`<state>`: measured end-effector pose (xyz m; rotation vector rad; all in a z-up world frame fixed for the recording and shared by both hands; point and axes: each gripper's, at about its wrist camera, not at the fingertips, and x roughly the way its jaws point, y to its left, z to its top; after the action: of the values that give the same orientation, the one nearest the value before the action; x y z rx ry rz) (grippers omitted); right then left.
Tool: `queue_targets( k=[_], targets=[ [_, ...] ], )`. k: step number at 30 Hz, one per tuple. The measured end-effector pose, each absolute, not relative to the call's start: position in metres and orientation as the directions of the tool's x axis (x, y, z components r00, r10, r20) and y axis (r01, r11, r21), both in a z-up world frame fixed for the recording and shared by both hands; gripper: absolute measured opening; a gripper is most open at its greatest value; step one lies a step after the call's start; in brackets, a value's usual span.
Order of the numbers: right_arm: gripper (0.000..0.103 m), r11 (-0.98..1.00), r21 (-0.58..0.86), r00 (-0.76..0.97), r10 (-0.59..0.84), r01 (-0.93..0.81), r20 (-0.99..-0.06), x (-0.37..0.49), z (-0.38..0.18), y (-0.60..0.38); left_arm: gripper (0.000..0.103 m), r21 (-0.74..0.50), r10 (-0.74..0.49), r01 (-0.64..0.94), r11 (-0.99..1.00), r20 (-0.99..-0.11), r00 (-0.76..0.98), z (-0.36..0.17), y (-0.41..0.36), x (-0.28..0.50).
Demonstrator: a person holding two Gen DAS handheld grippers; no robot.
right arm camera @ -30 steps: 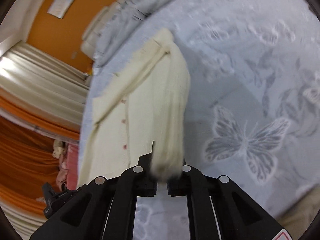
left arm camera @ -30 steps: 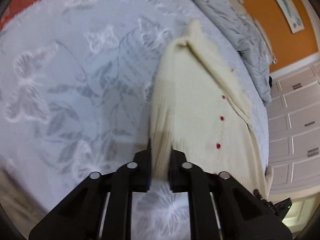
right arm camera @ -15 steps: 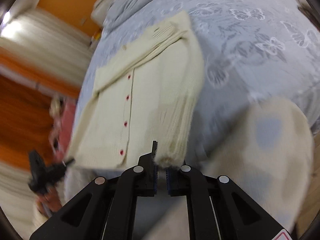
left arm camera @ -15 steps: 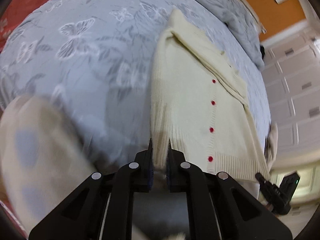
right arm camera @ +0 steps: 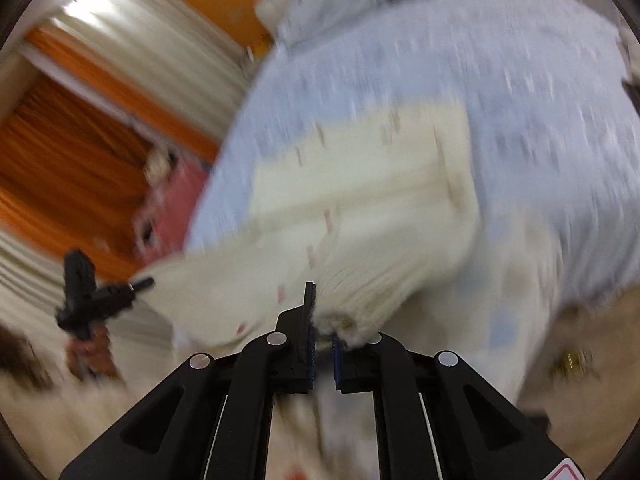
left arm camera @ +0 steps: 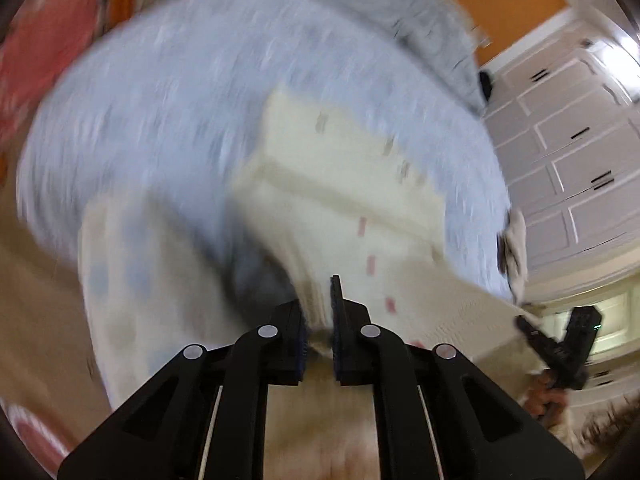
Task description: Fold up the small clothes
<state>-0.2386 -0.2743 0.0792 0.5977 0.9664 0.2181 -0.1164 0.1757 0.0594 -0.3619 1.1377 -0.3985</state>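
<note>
A cream knit cardigan [left arm camera: 344, 184] with small red buttons hangs from both grippers, its hem raised off the pale blue bedspread [left arm camera: 160, 100] while its upper part still trails on it. My left gripper [left arm camera: 319, 312] is shut on the ribbed hem at one corner. In the right wrist view the same cardigan [right arm camera: 360, 200] stretches away from my right gripper [right arm camera: 324, 320], which is shut on the other hem corner. Each view shows the opposite gripper [left arm camera: 560, 344] [right arm camera: 92, 292] at the far end of the hem. Both views are motion-blurred.
A grey blanket [left arm camera: 400, 12] lies bunched at the bed's far end by an orange wall. White panelled cupboards [left arm camera: 568, 152] stand on one side, orange and white curtains [right arm camera: 80, 128] on the other. A pale cloth [left arm camera: 132, 288] with blue patches hangs over the bed's near edge.
Both grippers have pulled back and up from the bed with the cardigan's hem, lifting its lower part off the bedspread. The bed's near edge and the room have come into view.
</note>
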Motion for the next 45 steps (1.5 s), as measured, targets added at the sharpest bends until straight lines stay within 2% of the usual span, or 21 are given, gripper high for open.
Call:
queue_targets(
  k=[3, 6, 14, 18, 20, 21, 22, 23, 24, 25, 26, 29, 32, 35, 36, 37, 38, 39, 40, 43, 45],
  targets=[
    [0.007, 0.784, 0.611, 0.678, 0.391, 0.11, -0.623, -0.18, 0.069, -0.302, 0.009, -0.429, -0.453, 0.165, 0.888, -0.755, 0.474, 0.061, 0.151, -0.045],
    [0.007, 0.739, 0.65, 0.723, 0.349, 0.179, -0.596, -0.117, 0.036, -0.328, 0.009, -0.382, -0.395, 0.138, 0.914, -0.76, 0.516, 0.039, 0.132, 0.02],
    [0.009, 0.717, 0.585, 0.644, 0.25, 0.379, -0.723, 0.006, -0.055, -0.343, 0.009, -0.277, -0.239, -0.031, 0.96, -0.875, 0.42, -0.074, 0.092, 0.154],
    [0.02, 0.674, 0.584, 0.604, 0.25, 0.452, -0.757, 0.031, -0.089, -0.358, 0.018, -0.297, -0.235, -0.11, 0.949, -0.893, 0.385, -0.108, 0.098, 0.18],
    [0.036, 0.651, 0.601, 0.614, 0.253, 0.463, -0.747, 0.033, -0.094, -0.365, 0.022, -0.325, -0.256, -0.131, 0.937, -0.89, 0.377, -0.112, 0.103, 0.185],
    [0.052, 0.635, 0.614, 0.638, 0.238, 0.468, -0.733, 0.026, -0.09, -0.37, 0.029, -0.366, -0.291, -0.14, 0.92, -0.877, 0.381, -0.112, 0.108, 0.187],
    [0.065, 0.626, 0.622, 0.664, 0.213, 0.47, -0.716, 0.019, -0.085, -0.373, 0.043, -0.393, -0.313, -0.141, 0.909, -0.865, 0.392, -0.108, 0.111, 0.186],
    [0.07, 0.616, 0.632, 0.709, 0.163, 0.47, -0.686, 0.006, -0.076, -0.378, 0.054, -0.398, -0.305, -0.149, 0.905, -0.852, 0.425, -0.102, 0.116, 0.184],
    [0.072, 0.611, 0.638, 0.73, 0.137, 0.469, -0.669, -0.003, -0.069, -0.381, 0.078, -0.379, -0.264, -0.162, 0.911, -0.839, 0.476, -0.093, 0.121, 0.18],
    [0.072, 0.604, 0.644, 0.749, 0.113, 0.47, -0.652, -0.012, -0.065, -0.385, 0.089, -0.332, -0.183, -0.18, 0.926, -0.811, 0.555, -0.079, 0.13, 0.171],
    [0.072, 0.595, 0.646, 0.753, 0.1, 0.478, -0.65, -0.023, -0.061, -0.389, 0.089, -0.318, -0.16, -0.18, 0.931, -0.797, 0.582, -0.073, 0.133, 0.168],
    [0.072, 0.628, 0.606, 0.726, 0.092, 0.489, -0.682, -0.042, -0.06, -0.383, 0.089, -0.301, -0.173, -0.135, 0.944, -0.8, 0.575, -0.063, 0.14, 0.151],
    [0.072, 0.754, 0.441, 0.628, 0.048, 0.487, -0.776, -0.046, -0.069, -0.359, 0.089, -0.241, -0.161, -0.077, 0.967, -0.82, 0.55, -0.068, 0.132, 0.128],
    [0.071, 0.807, 0.36, 0.577, 0.029, 0.468, -0.816, -0.042, -0.085, -0.341, 0.089, -0.177, -0.143, -0.021, 0.984, -0.853, 0.502, -0.089, 0.115, 0.111],
    [0.063, 0.817, 0.34, 0.563, 0.023, 0.466, -0.826, -0.039, -0.088, -0.337, 0.087, -0.164, -0.135, -0.019, 0.986, -0.869, 0.477, -0.099, 0.113, 0.11],
    [0.037, 0.821, 0.341, 0.566, 0.027, 0.458, -0.824, -0.037, -0.09, -0.334, 0.074, -0.15, -0.127, -0.016, 0.989, -0.884, 0.45, -0.11, 0.11, 0.107],
    [0.016, 0.827, 0.342, 0.556, 0.043, 0.446, -0.83, -0.033, -0.091, -0.332, 0.063, -0.136, -0.12, -0.007, 0.991, -0.896, 0.428, -0.117, 0.107, 0.106],
    [0.009, 0.827, 0.342, 0.536, 0.06, 0.446, -0.842, -0.026, -0.094, -0.33, 0.046, -0.113, -0.104, 0.001, 0.994, -0.909, 0.403, -0.124, 0.104, 0.107],
    [0.008, 0.821, 0.362, 0.549, 0.073, 0.441, -0.833, -0.026, -0.089, -0.331, 0.031, -0.124, -0.12, 0.014, 0.992, -0.912, 0.393, -0.127, 0.102, 0.107],
    [0.007, 0.817, 0.402, 0.654, 0.041, 0.413, -0.756, -0.035, -0.051, -0.332, 0.02, -0.111, -0.096, -0.012, 0.994, -0.905, 0.413, -0.117, 0.105, 0.111],
    [0.007, 0.791, 0.429, 0.677, 0.027, 0.436, -0.736, -0.04, -0.047, -0.344, 0.019, -0.105, -0.082, -0.038, 0.994, -0.915, 0.396, -0.117, 0.109, 0.118]
  ],
)
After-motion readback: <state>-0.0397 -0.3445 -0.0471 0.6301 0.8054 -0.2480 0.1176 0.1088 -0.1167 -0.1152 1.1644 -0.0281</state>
